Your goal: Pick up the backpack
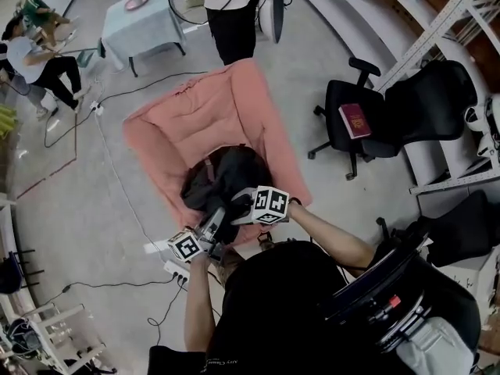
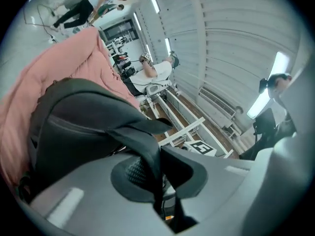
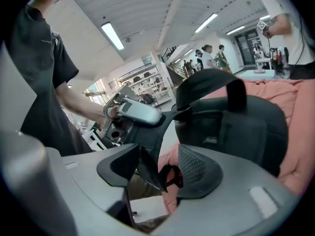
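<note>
A black backpack lies on a big pink cushion seat. In the left gripper view the backpack fills the left side, and one of its black straps runs down between the jaws. My left gripper is shut on that strap, at the backpack's near edge. My right gripper is just beside it, over the same edge. In the right gripper view its jaws stand open with the strap lying loose between them, against the left pad; the backpack bulks behind.
A black office chair with a red book stands right of the cushion. A power strip and cables lie on the floor at the left. A person stands behind the cushion beside a small table. Metal shelving lines the right.
</note>
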{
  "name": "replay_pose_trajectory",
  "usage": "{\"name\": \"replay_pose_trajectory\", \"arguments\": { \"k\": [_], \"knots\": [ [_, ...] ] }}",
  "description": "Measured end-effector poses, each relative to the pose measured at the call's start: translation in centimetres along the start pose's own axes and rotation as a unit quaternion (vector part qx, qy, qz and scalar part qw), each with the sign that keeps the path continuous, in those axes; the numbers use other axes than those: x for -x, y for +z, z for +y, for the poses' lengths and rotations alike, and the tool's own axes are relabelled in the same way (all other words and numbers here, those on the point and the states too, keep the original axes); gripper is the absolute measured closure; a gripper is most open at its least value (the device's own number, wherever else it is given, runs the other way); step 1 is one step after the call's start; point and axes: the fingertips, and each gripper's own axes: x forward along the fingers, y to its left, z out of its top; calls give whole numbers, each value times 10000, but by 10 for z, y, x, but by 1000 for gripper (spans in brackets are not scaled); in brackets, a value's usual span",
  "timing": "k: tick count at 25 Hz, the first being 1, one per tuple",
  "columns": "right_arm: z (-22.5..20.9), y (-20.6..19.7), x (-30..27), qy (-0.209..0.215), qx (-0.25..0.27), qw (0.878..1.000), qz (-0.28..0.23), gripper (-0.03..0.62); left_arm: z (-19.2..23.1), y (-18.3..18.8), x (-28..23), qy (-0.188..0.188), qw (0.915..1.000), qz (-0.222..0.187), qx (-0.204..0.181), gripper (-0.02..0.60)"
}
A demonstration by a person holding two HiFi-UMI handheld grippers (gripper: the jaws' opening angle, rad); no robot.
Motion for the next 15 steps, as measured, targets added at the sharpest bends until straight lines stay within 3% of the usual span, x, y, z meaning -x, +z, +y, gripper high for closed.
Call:
{"name": "replay_pose_trajectory", "arguments": {
  "k": [4,6,8,9,11,13,15],
  "knots": [
    [7,-9,-21,635,-541,9965,-113,320,-4,-7,2,29,9996,181,-229,551],
    [20,-12,-23,1192,-898,9885,-234,342,-4,-6,3,-96,9999,113,-43,549],
    [42,-14,-24,1721,-874,9810,-186,402,-6,0,3,-85,9998,31,194,541],
    [51,-14,-27,1844,-783,9797,-118,423,-5,1,3,-29,9997,31,221,541],
    [59,-14,-34,1838,-684,9806,-11,529,2,-1,3,19,9999,55,94,541],
    [62,-10,-35,1888,-786,9788,-83,546,6,2,6,71,10000,13,68,537],
    [67,-2,-27,1973,-795,9767,-280,551,4,2,6,-153,9988,-151,438,523]
  ]
}}
